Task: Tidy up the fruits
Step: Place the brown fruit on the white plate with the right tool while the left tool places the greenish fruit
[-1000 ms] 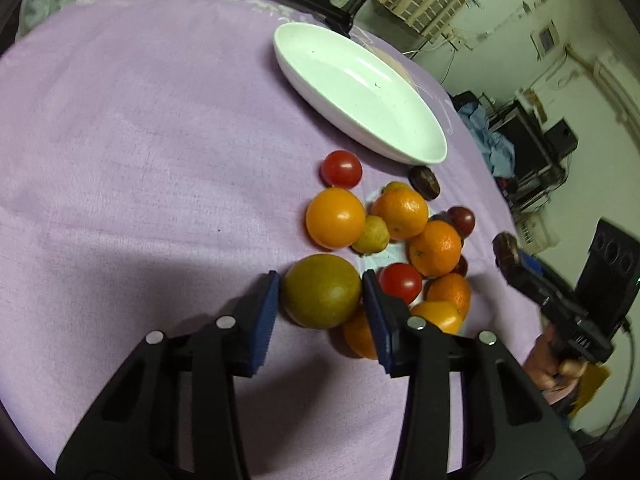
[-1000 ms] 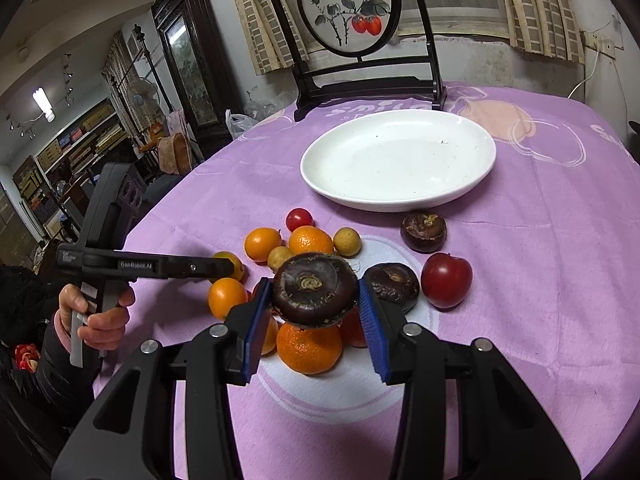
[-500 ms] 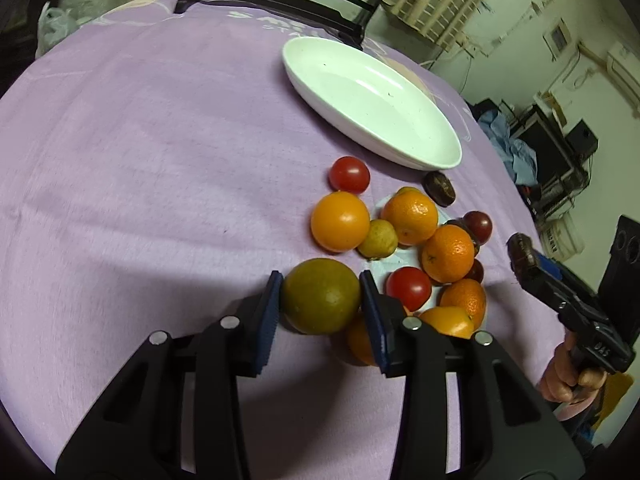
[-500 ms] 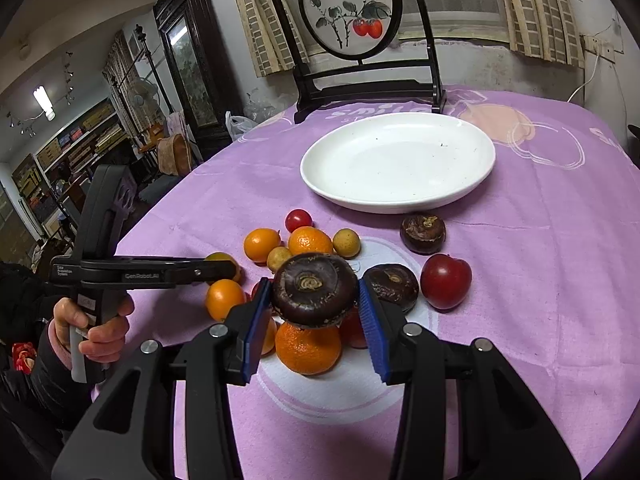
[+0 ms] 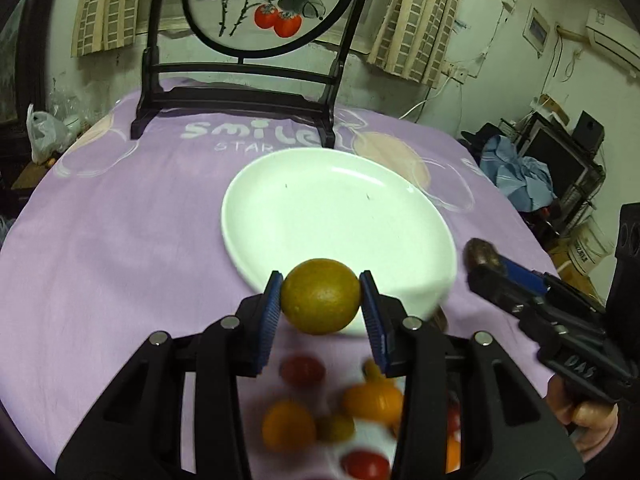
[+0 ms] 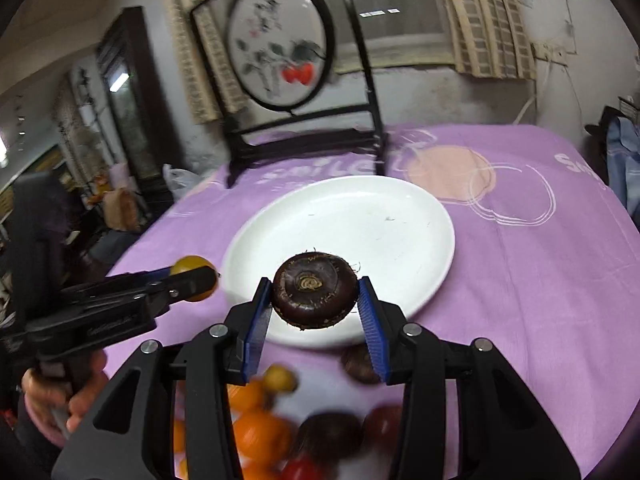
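Both fruits now lifted off the pile: left gripper [image 5: 320,306] clamps greenish citrus [image 5: 320,301], right gripper [image 6: 314,298] clamps dark chestnut [image 6: 315,289], both over near rim of white plate [image 5: 320,208], ready to drop.

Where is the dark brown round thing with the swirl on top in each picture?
Left wrist view: the dark brown round water chestnut shows at the right edge, beside the white plate, at the tip of the right gripper.
Right wrist view: it sits in the centre, clamped between the blue pads, in front of the plate.
Shared landmark: the round painted screen with red fruit.
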A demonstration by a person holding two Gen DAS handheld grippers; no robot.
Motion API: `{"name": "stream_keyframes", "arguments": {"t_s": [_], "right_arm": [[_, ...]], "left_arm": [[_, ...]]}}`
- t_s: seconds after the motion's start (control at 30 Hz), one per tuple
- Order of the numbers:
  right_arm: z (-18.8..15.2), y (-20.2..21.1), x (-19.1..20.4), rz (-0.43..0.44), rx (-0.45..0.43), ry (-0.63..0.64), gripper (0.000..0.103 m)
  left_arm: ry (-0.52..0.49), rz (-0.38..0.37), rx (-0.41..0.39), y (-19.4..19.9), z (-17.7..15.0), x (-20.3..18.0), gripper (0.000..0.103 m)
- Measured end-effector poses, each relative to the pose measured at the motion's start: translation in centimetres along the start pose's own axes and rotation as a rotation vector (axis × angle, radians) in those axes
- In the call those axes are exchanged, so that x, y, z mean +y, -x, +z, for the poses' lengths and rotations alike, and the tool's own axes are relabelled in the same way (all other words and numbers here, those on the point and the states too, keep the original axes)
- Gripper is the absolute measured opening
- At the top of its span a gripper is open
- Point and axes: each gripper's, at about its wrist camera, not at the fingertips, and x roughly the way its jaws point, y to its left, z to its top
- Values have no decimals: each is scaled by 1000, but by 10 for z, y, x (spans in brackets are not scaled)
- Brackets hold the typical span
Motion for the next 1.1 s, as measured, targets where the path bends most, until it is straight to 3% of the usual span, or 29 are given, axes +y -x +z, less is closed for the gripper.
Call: {"name": "stream_keyframes", "arguments": {"t_s": [0.27, 0.43, 0.47, 0.5, 0.53, 0.63, 0.73, 0.87, 1.1], "right_arm": [[1, -60, -17, -53, 175, -37, 44], [-2, -65, -16, -59, 182, -29, 49], [-1, -64, -15, -59, 175, -27, 53], [1, -62, -15, -56, 170, -24, 54], [2, -57, -14, -50, 160, -25, 55], [7, -29, -18, -20, 91, -33, 60], [4, -11, -25, -26, 60, -43, 66], [-8, -3, -36, -26, 92, -38, 66], [-26, -22, -31, -37, 210, 59, 66]], "left_arm": [[4, 35, 91, -54, 15, 9, 40], [26, 48, 129, -70, 14, 12, 42], [32, 54, 118, -67, 14, 13, 49], [29, 62, 100, -63, 14, 12, 69], [19, 74, 62, -52, 15, 11, 76], [24, 58, 27, -23, 18, 11, 85], [21, 15, 1, 6, 12, 14, 92], [-14, 70, -42, 30, -10, 20, 95], [10, 97, 27, 33, -39, 37, 96]]}}
